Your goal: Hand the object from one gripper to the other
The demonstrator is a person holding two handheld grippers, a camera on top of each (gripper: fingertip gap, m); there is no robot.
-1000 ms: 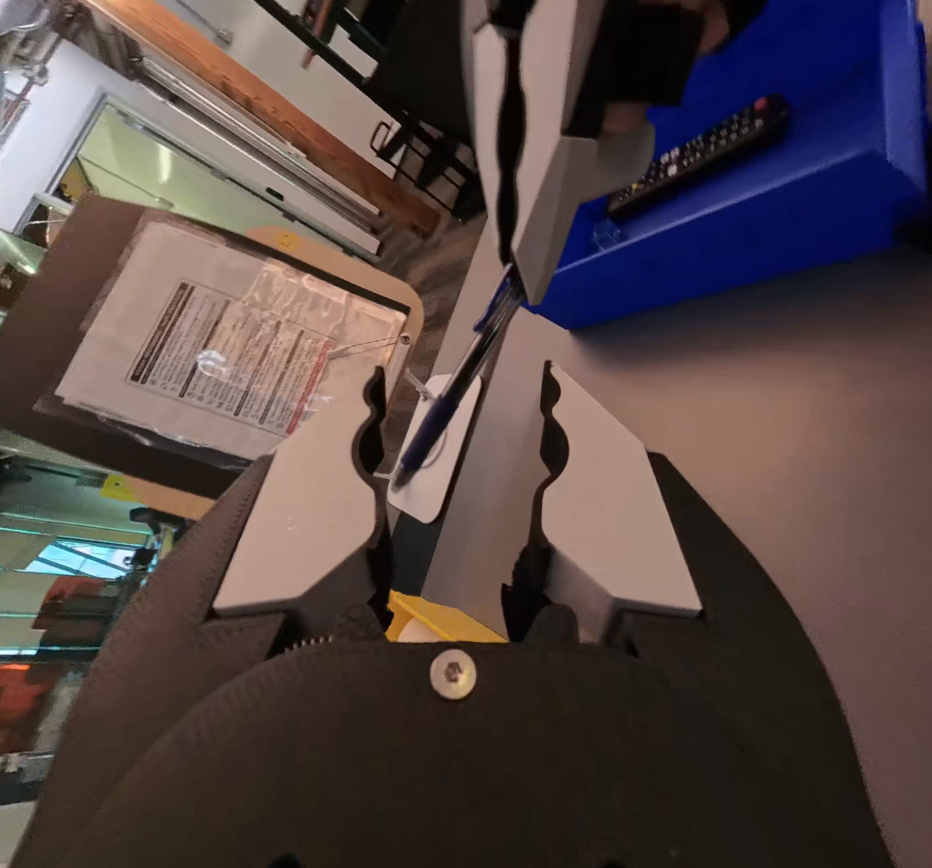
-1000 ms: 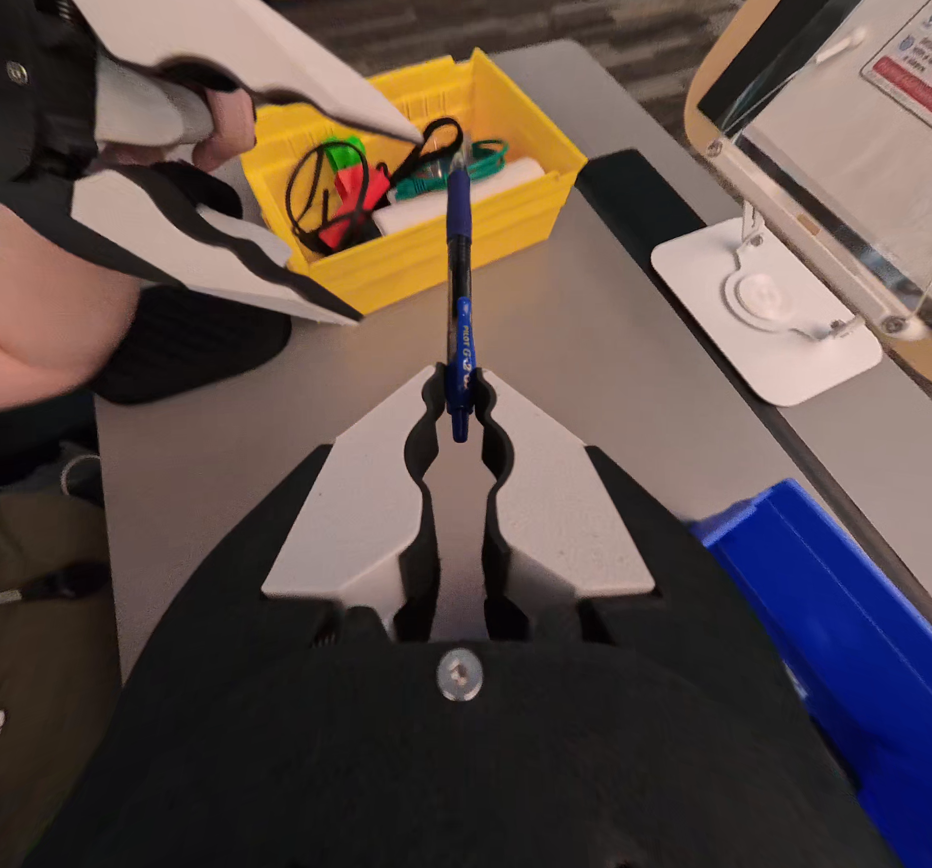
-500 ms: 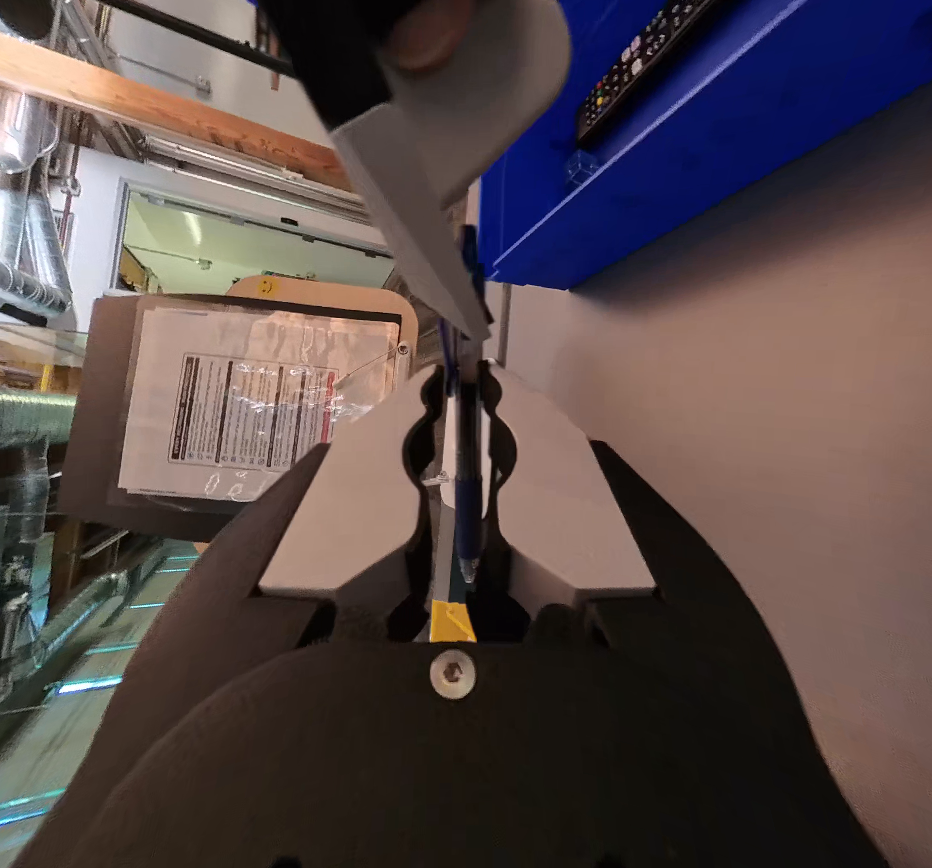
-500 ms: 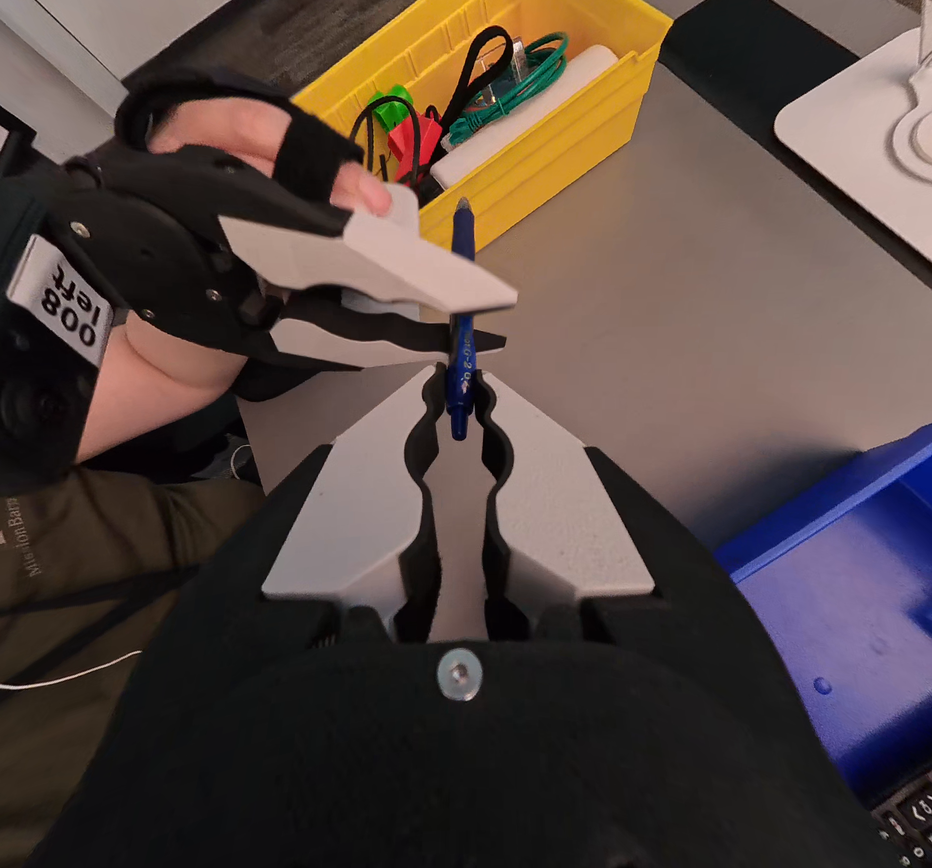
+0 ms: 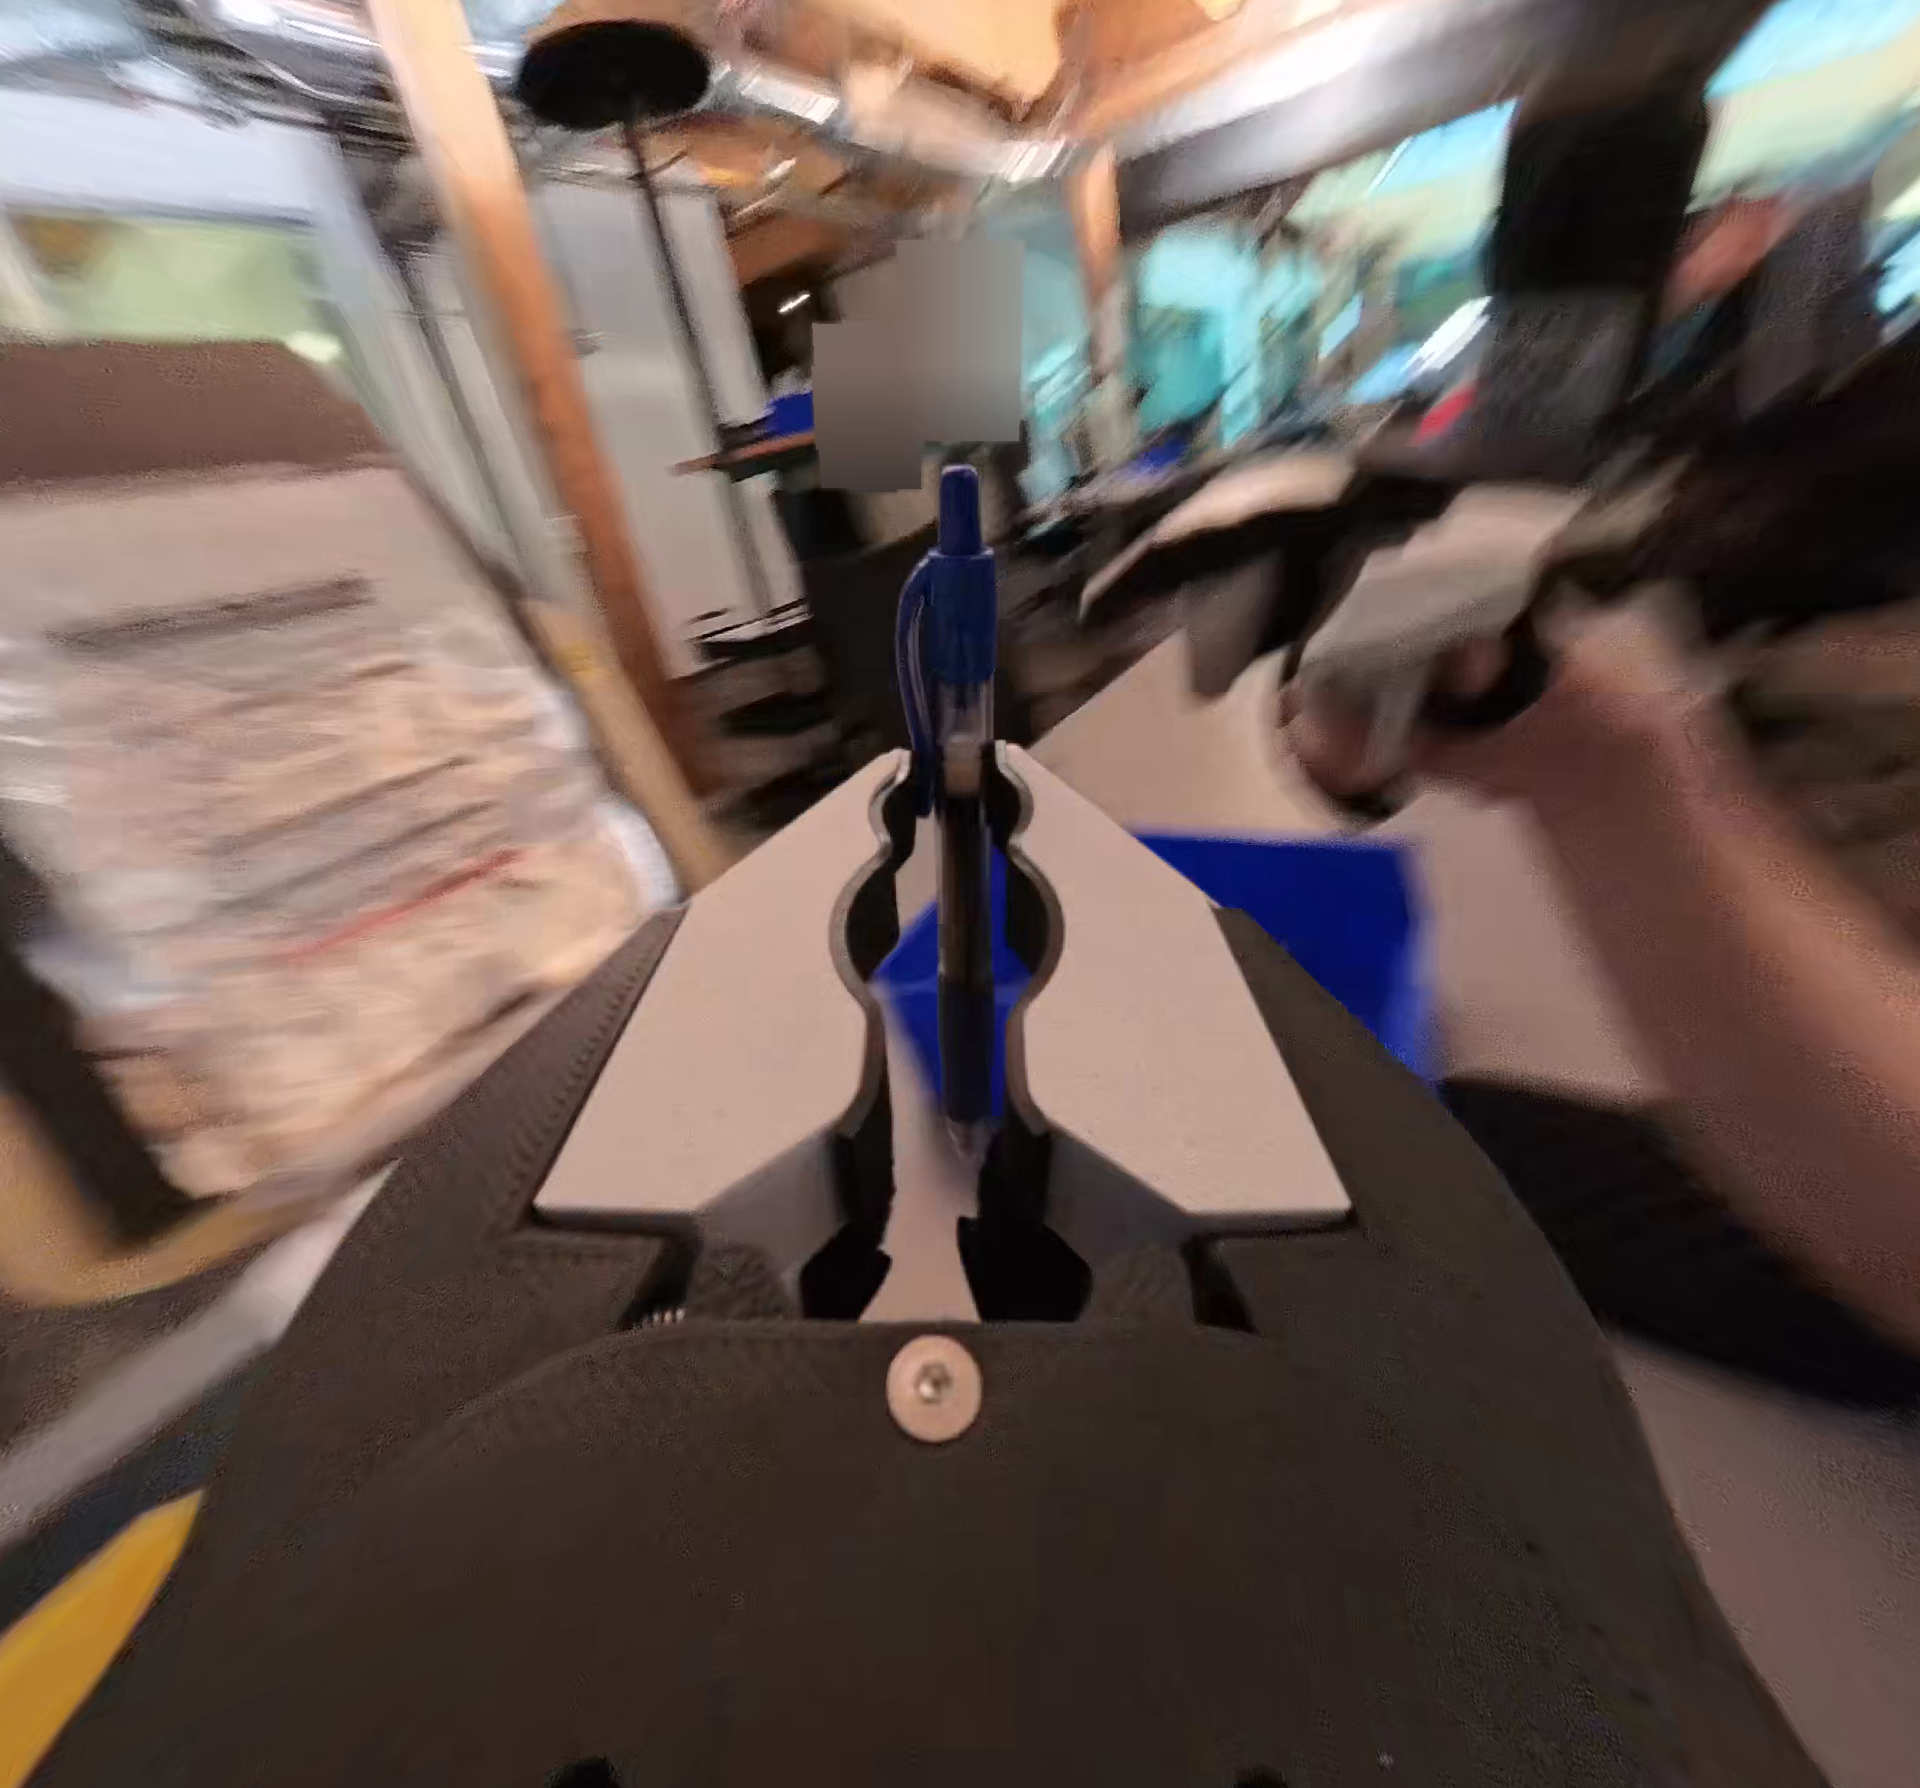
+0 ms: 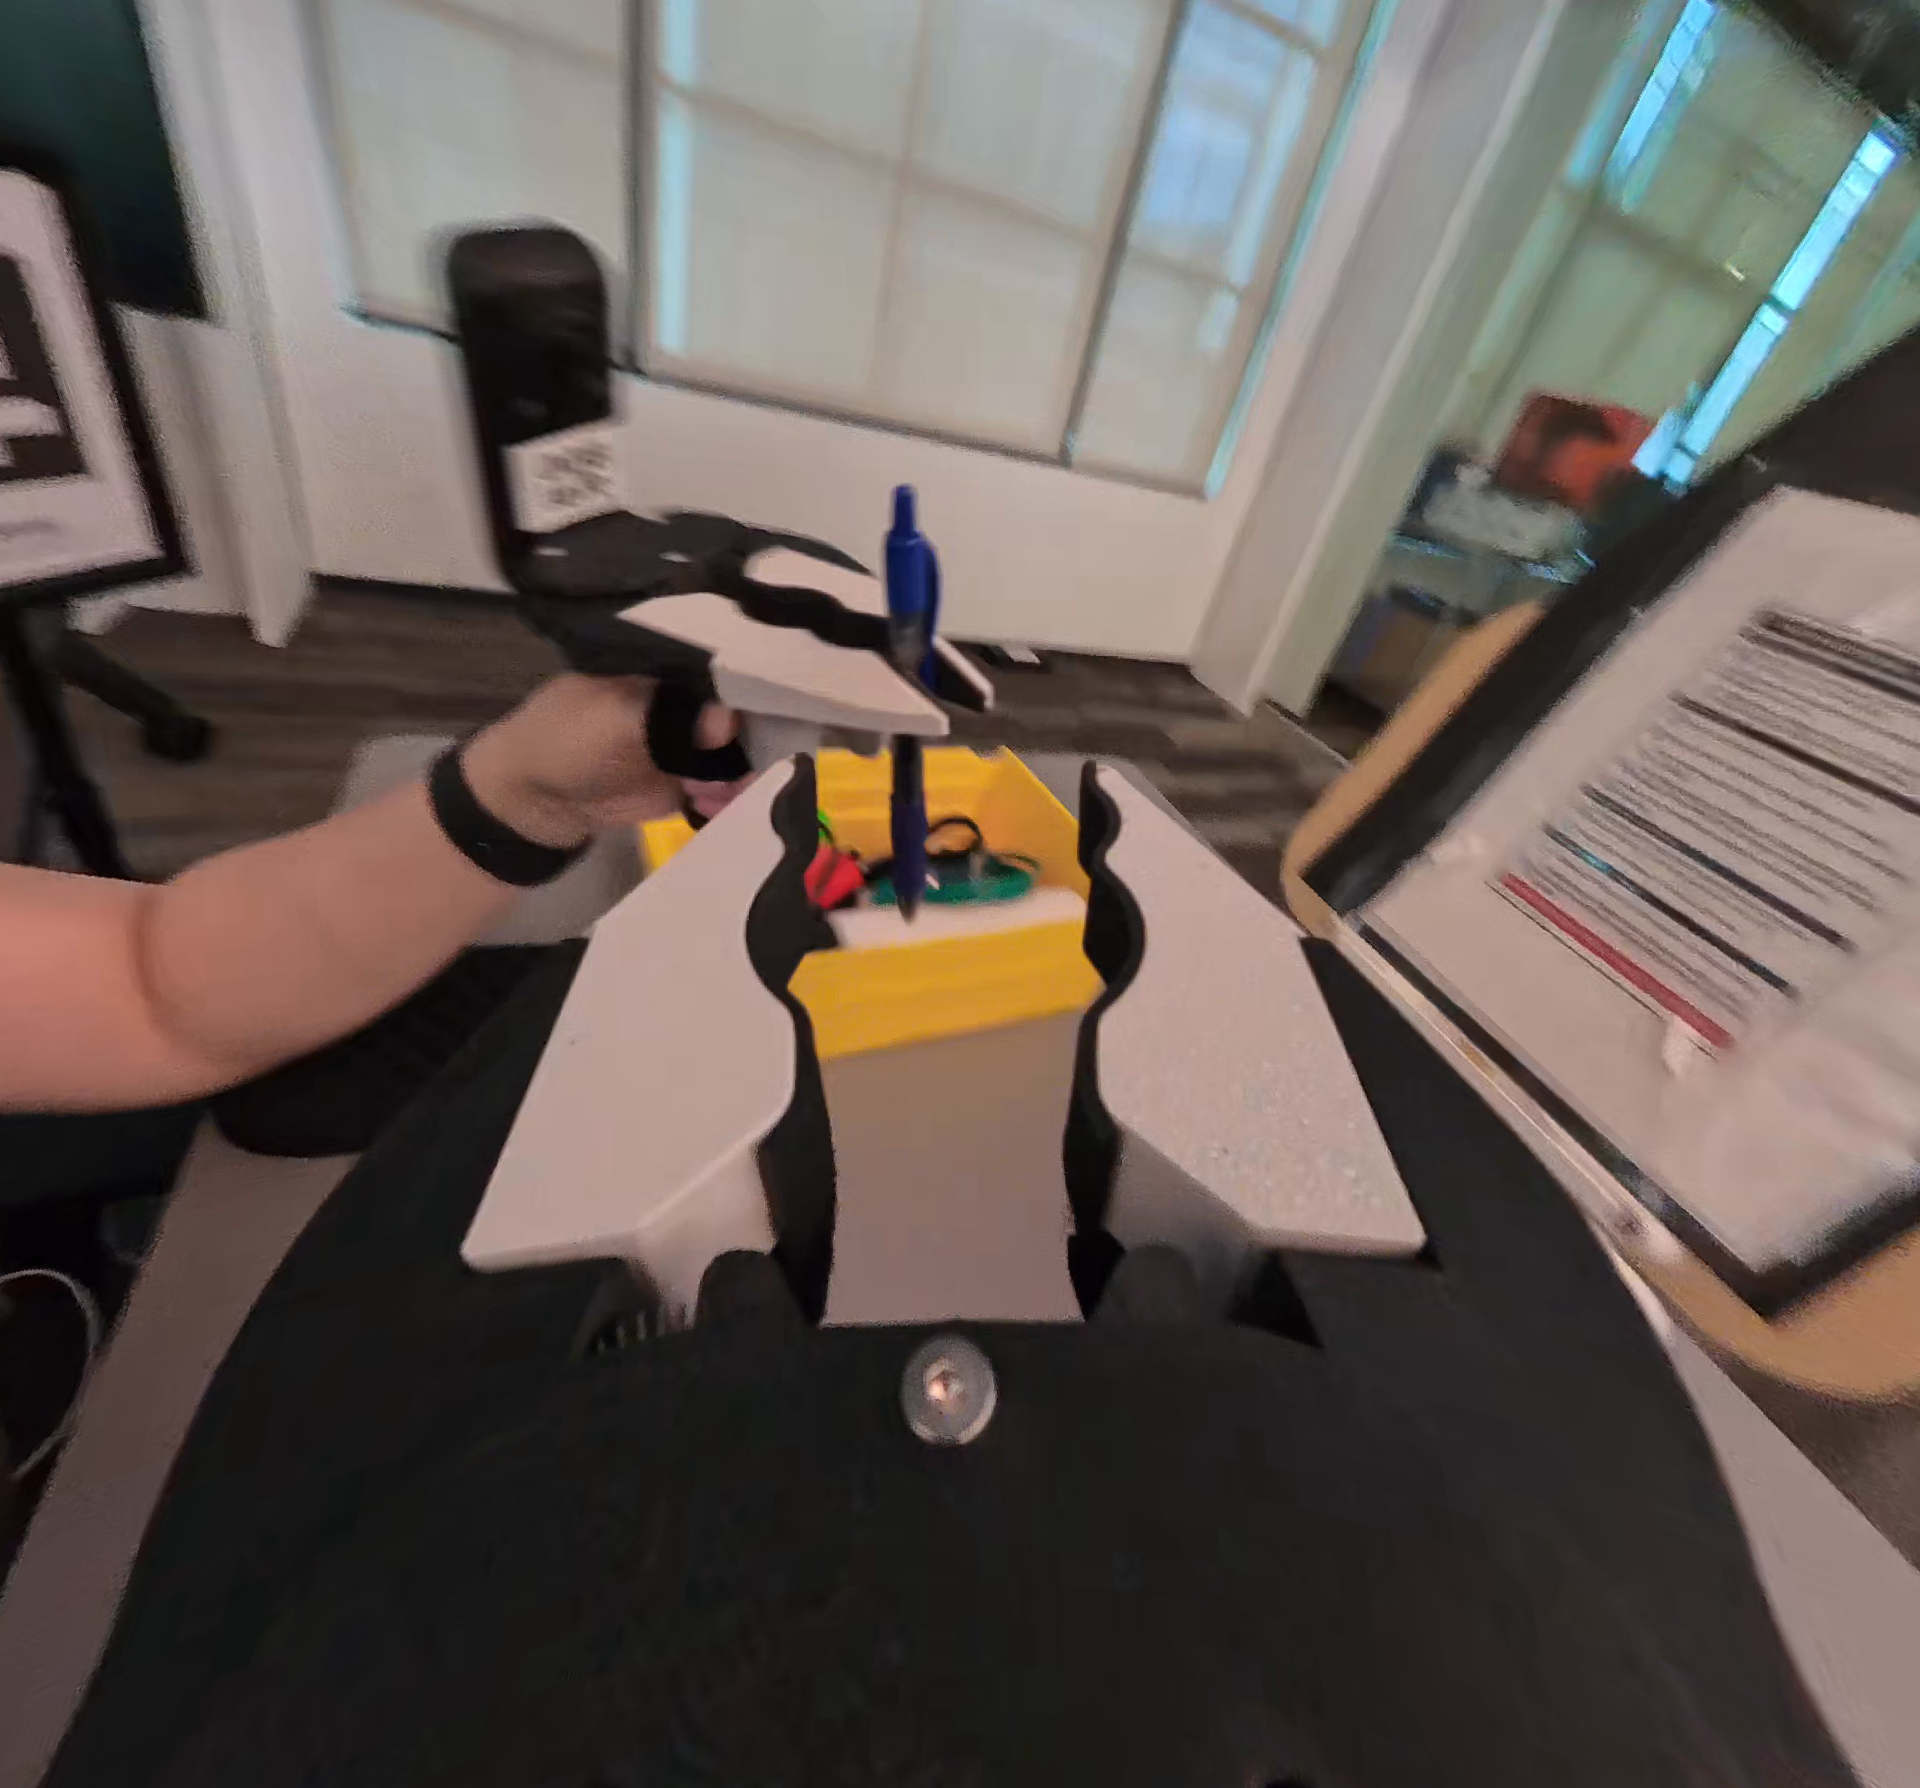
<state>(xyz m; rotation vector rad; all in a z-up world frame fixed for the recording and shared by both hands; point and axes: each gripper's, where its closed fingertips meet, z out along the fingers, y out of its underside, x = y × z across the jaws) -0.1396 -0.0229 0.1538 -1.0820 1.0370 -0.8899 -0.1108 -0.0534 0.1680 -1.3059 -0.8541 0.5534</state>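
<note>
**Desk:** Who has the blue pen (image 5: 956,803) here?

**Photographer:** The left tongs (image 5: 954,782) — closed on the barrel near the tips, in mid-air above the worktop (image 6: 935,1094). From the right wrist view the same pen (image 6: 909,699) stands clear beyond the right tongs (image 6: 940,782), which are spread wide and grip nothing.

**Desk:** So the handover is done?

**Photographer:** By my reading, yes; the pen sits in one set of tongs only, and what remains is carrying it off or setting it down.

**Desk:** Orientation?

**Photographer:** Long axis upright — clicker end up, writing tip down, pointing toward the yellow bin (image 6: 935,980) near the worktop's far edge. A blue bin (image 5: 1309,917) shows behind the left tongs; that background is heavily blurred.
</note>
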